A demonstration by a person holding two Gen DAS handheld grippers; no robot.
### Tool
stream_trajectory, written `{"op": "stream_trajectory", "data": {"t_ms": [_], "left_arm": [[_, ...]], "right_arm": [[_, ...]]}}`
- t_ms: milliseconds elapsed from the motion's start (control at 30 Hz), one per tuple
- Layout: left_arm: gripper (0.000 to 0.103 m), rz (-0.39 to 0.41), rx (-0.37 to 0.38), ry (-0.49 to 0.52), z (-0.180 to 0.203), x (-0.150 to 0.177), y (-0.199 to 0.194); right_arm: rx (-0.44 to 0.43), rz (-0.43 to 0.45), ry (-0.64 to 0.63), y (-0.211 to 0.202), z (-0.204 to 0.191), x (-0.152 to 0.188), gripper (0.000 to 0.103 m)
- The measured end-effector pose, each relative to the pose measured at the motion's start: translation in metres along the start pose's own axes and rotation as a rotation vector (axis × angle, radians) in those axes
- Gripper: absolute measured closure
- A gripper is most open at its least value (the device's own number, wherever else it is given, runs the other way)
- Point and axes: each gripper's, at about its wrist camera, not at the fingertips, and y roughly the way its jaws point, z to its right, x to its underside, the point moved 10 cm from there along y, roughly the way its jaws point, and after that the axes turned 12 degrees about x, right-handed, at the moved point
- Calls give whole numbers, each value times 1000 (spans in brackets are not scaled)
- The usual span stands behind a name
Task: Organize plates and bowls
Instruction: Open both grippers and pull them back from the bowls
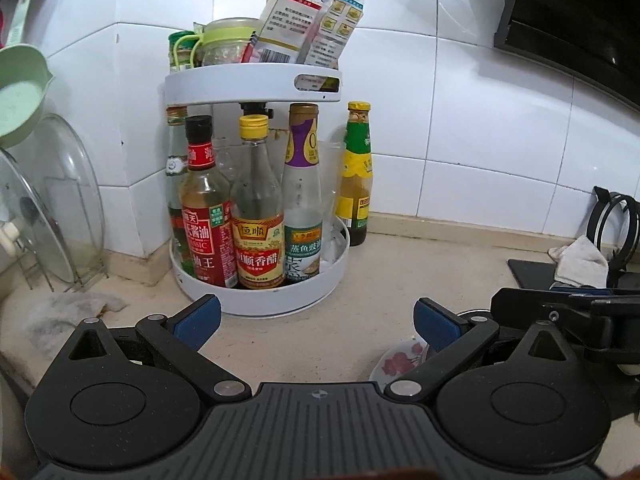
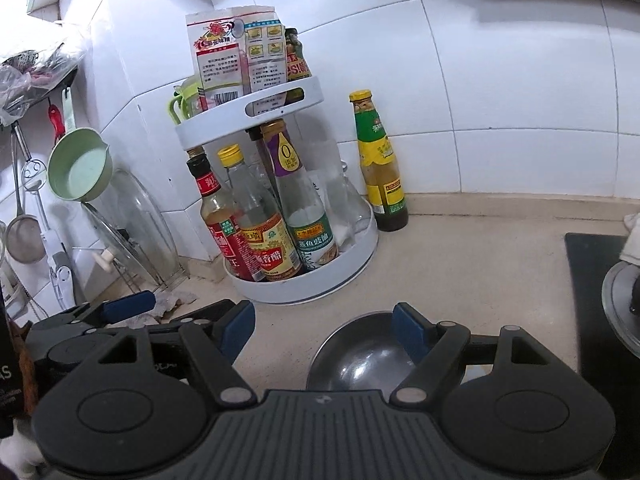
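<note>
Centrally, the white two-tier round rack [image 2: 304, 292] holds sauce bottles below, packets above. Lower down, the empty steel bowl [image 2: 360, 352] looks shiny, the floral plate [image 1: 400, 360] perhaps shallow; left gripper [image 1: 316, 328] and right gripper [image 2: 324, 328] both gape wide, holding nothing.

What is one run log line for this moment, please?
left gripper: open, empty | right gripper: open, empty | steel bowl: on counter | floral plate: on counter | phase: before grasp

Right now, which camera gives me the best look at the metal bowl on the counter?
The right wrist view: the metal bowl sits just beyond the open right gripper, its hollow showing, part hidden behind the fingers. In the left wrist view I cannot make it out; only a flowered dish shows there.
</note>
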Motion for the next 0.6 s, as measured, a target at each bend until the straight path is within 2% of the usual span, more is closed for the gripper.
{"op": "stream_trajectory", "data": {"t_ms": [300,433,600], "left_arm": [[0,27,18,-58,-3,0,-3],[0,26,20,-59,0,1,-3],[0,28,9,-52,2,2,-3]], "right_arm": [[61,16,-16,0,9,7,29],[105,29,-28,4,15,10,29],[118,43,-9,6,19,7,29]]}}
